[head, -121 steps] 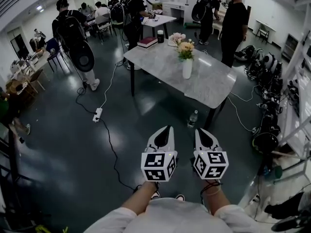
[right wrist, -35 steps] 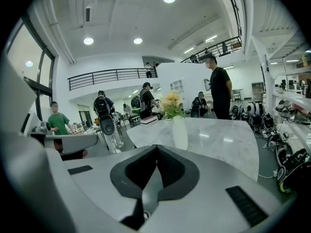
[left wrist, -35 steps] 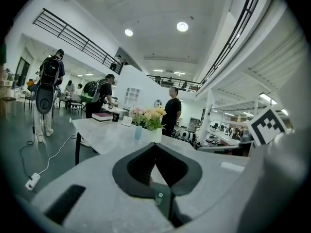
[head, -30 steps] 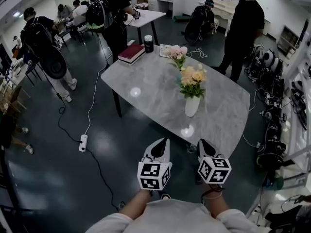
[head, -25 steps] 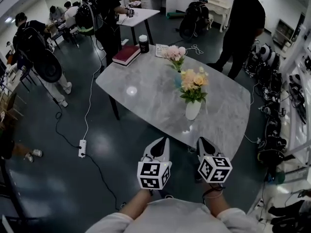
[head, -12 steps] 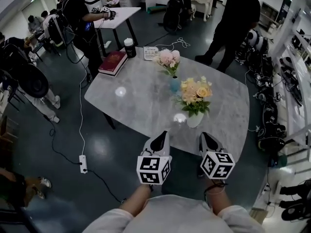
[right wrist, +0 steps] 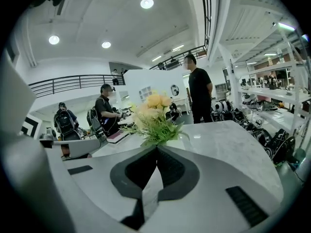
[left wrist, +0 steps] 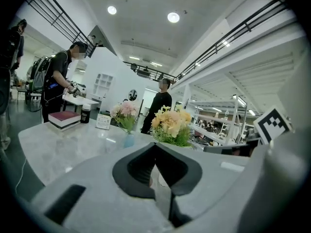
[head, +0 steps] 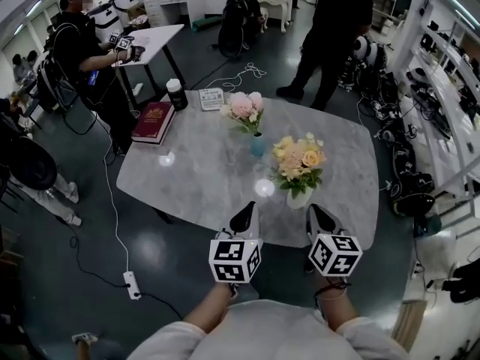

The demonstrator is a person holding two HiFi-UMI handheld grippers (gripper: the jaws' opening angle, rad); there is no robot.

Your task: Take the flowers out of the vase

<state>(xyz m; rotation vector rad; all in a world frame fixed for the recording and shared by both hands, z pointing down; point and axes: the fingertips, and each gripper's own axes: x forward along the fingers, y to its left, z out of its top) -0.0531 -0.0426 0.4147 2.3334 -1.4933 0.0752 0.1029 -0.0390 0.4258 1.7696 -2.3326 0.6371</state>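
A bunch of yellow and peach flowers (head: 298,158) stands in a white vase (head: 299,198) near the front edge of the grey marble table (head: 195,178). Pink flowers (head: 244,107) in a small blue vase (head: 257,145) stand farther back. My left gripper (head: 247,214) is shut and empty, at the table's near edge, left of the white vase. My right gripper (head: 313,214) is shut and empty too, just in front of that vase. The left gripper view has the yellow flowers (left wrist: 170,125) ahead beyond the left gripper (left wrist: 155,145). In the right gripper view the flowers (right wrist: 153,111) rise straight beyond the right gripper (right wrist: 156,149).
A red book (head: 153,118), a dark jar (head: 176,94) and a white card (head: 211,98) lie at the table's far left. A person in black (head: 334,21) stands beyond the table, another (head: 82,51) at the left. A power strip (head: 132,284) lies on the floor; gear lines the right wall.
The table and flowers have come much closer. Both grippers, still shut, now reach the table's near edge, just before the white vase.
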